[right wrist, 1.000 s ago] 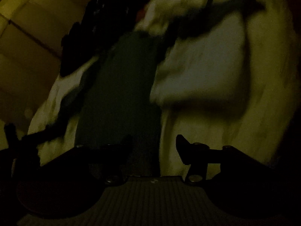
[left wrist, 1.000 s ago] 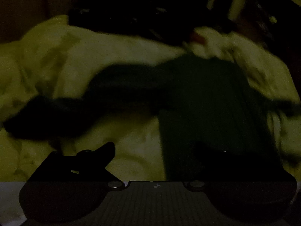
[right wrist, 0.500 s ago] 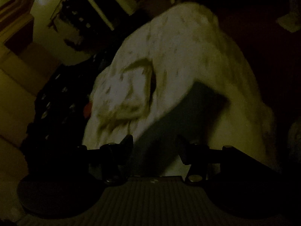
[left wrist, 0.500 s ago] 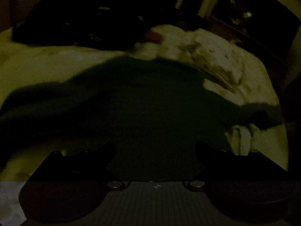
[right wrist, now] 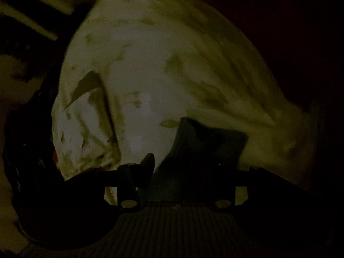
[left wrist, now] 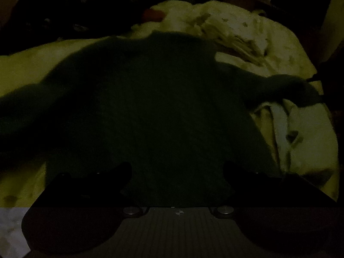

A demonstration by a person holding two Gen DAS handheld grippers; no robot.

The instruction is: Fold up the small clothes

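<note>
The room is very dim, so findings are limited. 1 dark green garment point(left wrist: 154, 111) lies spread on the pale patterned bedding point(left wrist: 279, 49), body toward the viewer and 2 sleeves thrown out to either side; the sleeve on the right of the left wrist view trails toward the bed's edge.

The left gripper point(left wrist: 177, 169) hangs over the garment's near hem with its jaws wide apart and nothing pinched between them. The right gripper point(right wrist: 191, 165) has just been closing its jaws, and a dark end of the cloth point(right wrist: 206, 146) (probably a sleeve cuff) sits between them. I cannot tell whether the pads actually press on it, since the far finger is lost in shadow.

Risks, as I judge them:
1. The right jaws may close on only the top layer, or catch the bedding with it, so the sheet lifts too.
2. If the grip is shallow, the cuff could slip out mid-fold and leave the sleeve bunched.
3. With the left tongs holding nothing, the garment's body is unanchored and may drag across the bedding when the sleeve is pulled.
</note>
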